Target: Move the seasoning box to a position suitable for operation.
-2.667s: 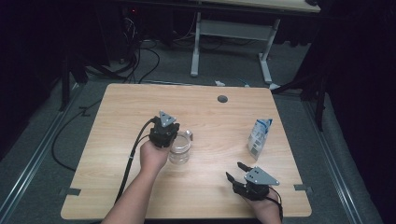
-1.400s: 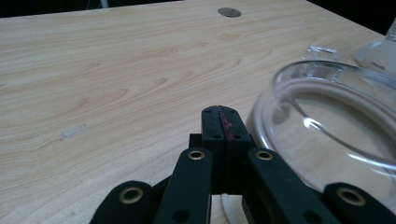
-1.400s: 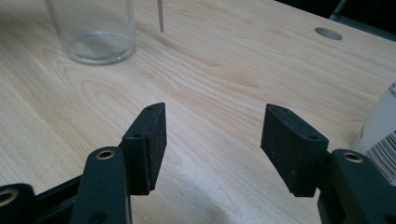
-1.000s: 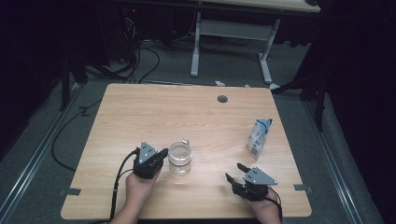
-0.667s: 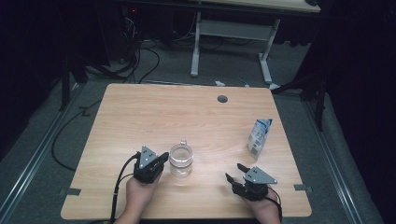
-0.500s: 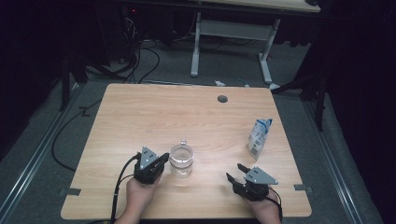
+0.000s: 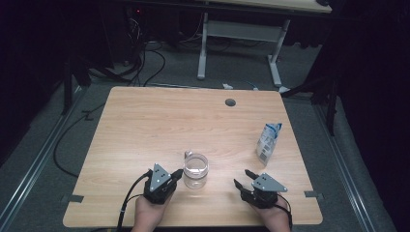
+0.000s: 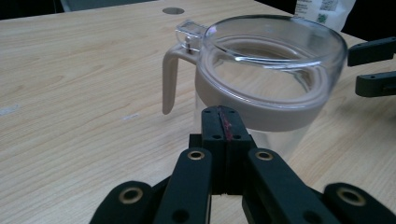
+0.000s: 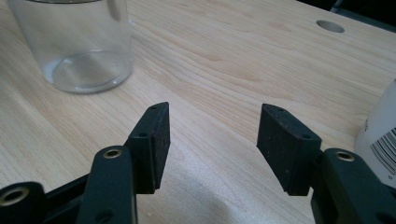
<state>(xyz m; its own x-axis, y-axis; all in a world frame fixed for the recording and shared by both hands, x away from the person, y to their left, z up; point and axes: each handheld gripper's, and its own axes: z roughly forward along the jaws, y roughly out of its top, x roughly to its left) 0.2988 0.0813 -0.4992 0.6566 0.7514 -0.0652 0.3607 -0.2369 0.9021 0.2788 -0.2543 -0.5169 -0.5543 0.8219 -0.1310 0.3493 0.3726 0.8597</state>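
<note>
High view first: a clear jug (image 7: 195, 170) stands upright on the wooden table (image 7: 145, 125), near the edge where the person sits. It looks empty, and its handle points away toward the far side. The left gripper (image 7: 177, 173) sits just beside the jug on its left, so close that it may touch the glass, though I cannot tell for sure. The right gripper (image 7: 244, 178) rests low on the table, well apart from the jug, with nothing in it. A small carton (image 7: 268, 140) stands farther off by the right edge, ahead of that gripper. Left gripper view next: the two black jaws are pressed flat together with nothing between them, and their tips point at the grey band under the jug's (image 8: 261, 79) rim. With the jaws clenched like that, they cannot grab the jug; my guess is they are there to nudge it or hold it steady. The handle (image 8: 169, 74) hangs on the far left side. Right gripper view last: the jaws stand wide apart over bare wood, though they have just been closing a little. The jug's (image 9: 79, 44) bottom shows up to the left and the carton (image 9: 380, 135) at the right edge, so this gripper seems to wait between the two.
</note>
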